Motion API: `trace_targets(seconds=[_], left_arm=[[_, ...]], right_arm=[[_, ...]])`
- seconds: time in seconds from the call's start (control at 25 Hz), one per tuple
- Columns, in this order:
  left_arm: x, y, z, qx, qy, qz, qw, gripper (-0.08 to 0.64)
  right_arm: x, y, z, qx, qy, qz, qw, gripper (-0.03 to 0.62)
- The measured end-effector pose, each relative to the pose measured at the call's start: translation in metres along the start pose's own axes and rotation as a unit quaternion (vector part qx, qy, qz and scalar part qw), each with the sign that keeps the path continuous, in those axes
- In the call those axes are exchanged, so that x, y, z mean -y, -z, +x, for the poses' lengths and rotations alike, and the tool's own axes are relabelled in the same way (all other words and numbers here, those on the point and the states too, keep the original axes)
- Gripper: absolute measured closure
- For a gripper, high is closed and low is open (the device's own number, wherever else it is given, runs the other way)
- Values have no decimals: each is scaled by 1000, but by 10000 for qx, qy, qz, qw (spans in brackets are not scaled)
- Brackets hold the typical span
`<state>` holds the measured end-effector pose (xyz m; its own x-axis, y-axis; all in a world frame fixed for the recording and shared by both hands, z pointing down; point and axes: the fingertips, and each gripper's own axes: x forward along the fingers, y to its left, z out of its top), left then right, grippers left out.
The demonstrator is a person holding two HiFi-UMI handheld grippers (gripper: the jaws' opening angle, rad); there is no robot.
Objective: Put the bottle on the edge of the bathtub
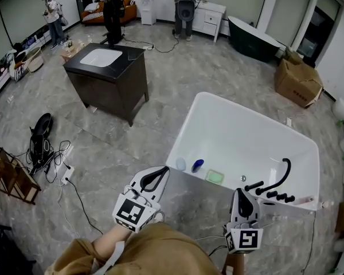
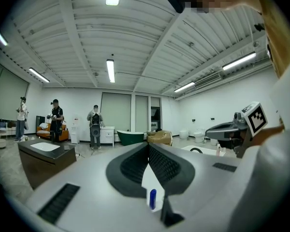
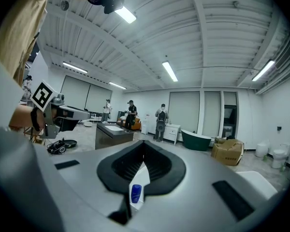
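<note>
Grey marbled floor (image 1: 178,73), white bathtub (image 1: 184,125). On its bottom, blue bottle (image 1: 197,165): likely light, stiff, slippery plastic; best pinched mid-body. Left gripper (image 1: 165,169), right gripper (image 1: 241,192): fingers (image 2: 170,167) pressed together, empty.

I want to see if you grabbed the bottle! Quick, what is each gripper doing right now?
Left gripper: closed, holding nothing.
Right gripper: closed, holding nothing.

one bottle (image 1: 197,165), two bathtubs (image 1: 235,130), three people (image 1: 112,10)
</note>
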<state>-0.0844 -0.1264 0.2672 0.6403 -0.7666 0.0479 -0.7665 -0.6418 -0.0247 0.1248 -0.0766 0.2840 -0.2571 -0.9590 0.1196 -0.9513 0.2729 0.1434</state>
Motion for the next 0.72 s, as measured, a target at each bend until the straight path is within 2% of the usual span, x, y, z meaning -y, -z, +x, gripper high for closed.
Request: trace_targets(seconds=[0.2,0.4,0.72], left_arm=[[-7,3,2,1,4,101,9999,552],[-13,2,1,-27,-18,-4,10000,552],[-21,5,-2,56,1,49,10000,552]], right_arm=[[-3,1,7,-44,-6,0,10000,588],[-8,0,14,-51,-35,-1,10000,588],[-17,-6,23,-5,-108,-45,9999,588]])
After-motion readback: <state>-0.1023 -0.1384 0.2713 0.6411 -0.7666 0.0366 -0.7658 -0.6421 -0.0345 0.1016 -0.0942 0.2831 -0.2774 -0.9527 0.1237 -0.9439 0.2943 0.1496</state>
